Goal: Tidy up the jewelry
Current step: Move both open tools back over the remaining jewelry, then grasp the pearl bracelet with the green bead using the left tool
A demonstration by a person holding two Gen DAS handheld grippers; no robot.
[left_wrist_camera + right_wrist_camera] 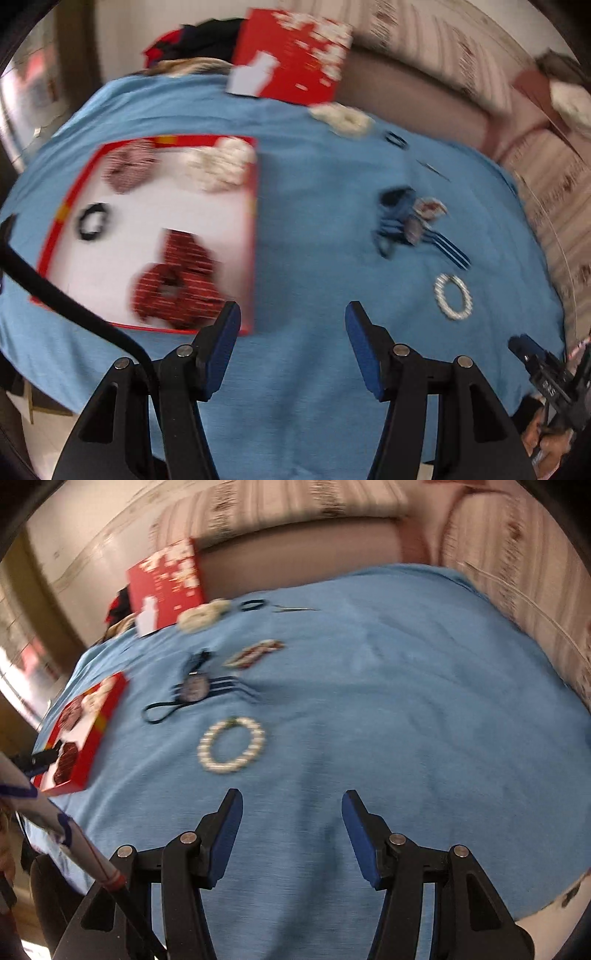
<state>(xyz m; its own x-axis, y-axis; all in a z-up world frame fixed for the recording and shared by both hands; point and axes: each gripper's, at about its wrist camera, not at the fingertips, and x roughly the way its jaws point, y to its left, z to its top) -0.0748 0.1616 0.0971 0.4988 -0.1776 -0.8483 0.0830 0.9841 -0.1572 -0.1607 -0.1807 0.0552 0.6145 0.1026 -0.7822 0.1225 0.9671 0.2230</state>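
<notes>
A red box with a white inside (207, 236) lies on the blue cloth (314, 206) at the left. It holds a red scrunchie (177, 280), a black hair tie (92, 221), a pink scrunchie (129, 170) and a white scrunchie (221, 166). A pearl bracelet (453, 297) (231, 745), a blue striped hair tie with a charm (410, 221) (197, 690), a red-white clip (255, 653), a white scrunchie (341, 118) (203, 614) and a black tie (396, 139) (253, 604) lie loose on the cloth. My left gripper (292, 314) is open and empty just right of the box. My right gripper (291, 801) is open and empty, short of the bracelet.
The red box lid (291, 55) (166, 583) stands at the cloth's far edge. A thin metal pin (432, 170) (295, 609) lies near the black tie. A sofa (295, 554) runs behind the table. The right gripper shows in the left wrist view at lower right (546, 380).
</notes>
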